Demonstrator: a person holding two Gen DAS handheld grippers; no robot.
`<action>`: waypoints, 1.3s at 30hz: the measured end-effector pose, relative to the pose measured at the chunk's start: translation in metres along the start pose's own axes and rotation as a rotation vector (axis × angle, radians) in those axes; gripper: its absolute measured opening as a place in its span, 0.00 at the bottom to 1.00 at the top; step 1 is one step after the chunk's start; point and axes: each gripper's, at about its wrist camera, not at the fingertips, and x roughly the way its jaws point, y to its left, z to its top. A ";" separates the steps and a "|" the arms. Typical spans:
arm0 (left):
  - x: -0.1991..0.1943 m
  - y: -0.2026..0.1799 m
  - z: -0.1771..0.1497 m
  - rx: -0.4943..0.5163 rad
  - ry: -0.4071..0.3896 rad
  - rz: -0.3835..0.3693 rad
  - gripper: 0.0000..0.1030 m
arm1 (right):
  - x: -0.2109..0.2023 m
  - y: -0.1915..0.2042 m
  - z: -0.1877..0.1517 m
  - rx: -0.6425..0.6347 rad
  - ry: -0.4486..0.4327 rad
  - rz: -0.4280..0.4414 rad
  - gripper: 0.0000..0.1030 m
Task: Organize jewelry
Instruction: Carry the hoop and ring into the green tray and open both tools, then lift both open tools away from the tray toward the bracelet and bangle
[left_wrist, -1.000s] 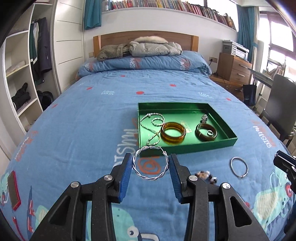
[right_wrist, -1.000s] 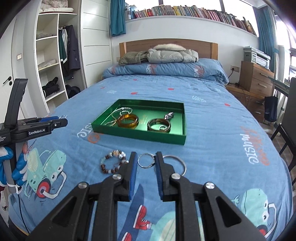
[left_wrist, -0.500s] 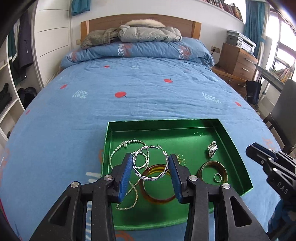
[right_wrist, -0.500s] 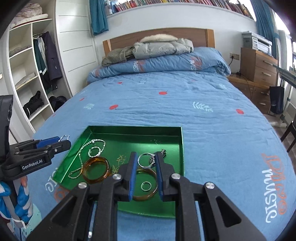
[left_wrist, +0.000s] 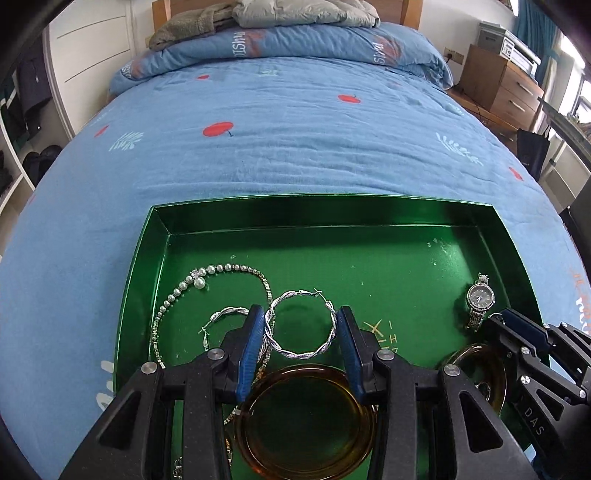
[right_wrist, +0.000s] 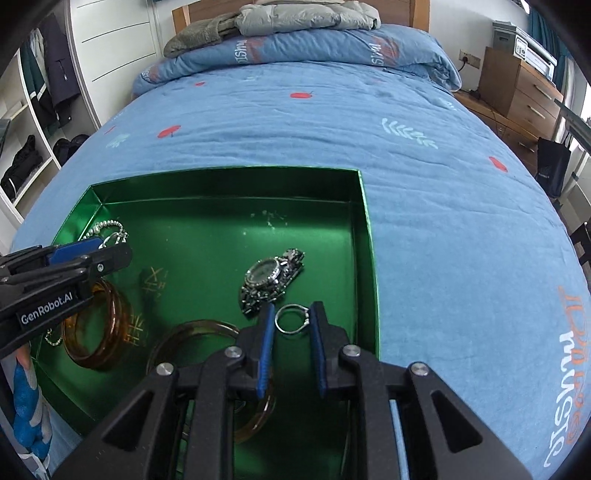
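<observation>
While both units hover over green tray (left_wrist: 140, 266), L gripper (left_wrist: 300, 326) pinches twisted hoop earring (left_wrist: 302, 325) w/ fingers spread wide, R gripper (right_wrist: 292, 320) nips small ring (right_wrist: 291, 319), fingers nrly closed, beside watch (right_wrist: 271, 278).

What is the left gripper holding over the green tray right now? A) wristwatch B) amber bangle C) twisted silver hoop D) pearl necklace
C: in the left wrist view the left gripper is clamped on the twisted silver hoop above the green tray, while the amber bangle, wristwatch and pearl necklace lie in the tray.
</observation>
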 end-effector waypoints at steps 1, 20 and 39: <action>-0.001 0.000 0.001 0.003 0.001 -0.001 0.39 | 0.000 0.000 0.000 -0.007 -0.002 -0.002 0.18; -0.210 0.027 -0.019 0.005 -0.221 0.007 0.56 | -0.194 -0.004 -0.017 -0.017 -0.229 0.037 0.34; -0.364 0.014 -0.231 0.019 -0.378 0.072 0.61 | -0.382 0.032 -0.187 0.016 -0.415 0.095 0.37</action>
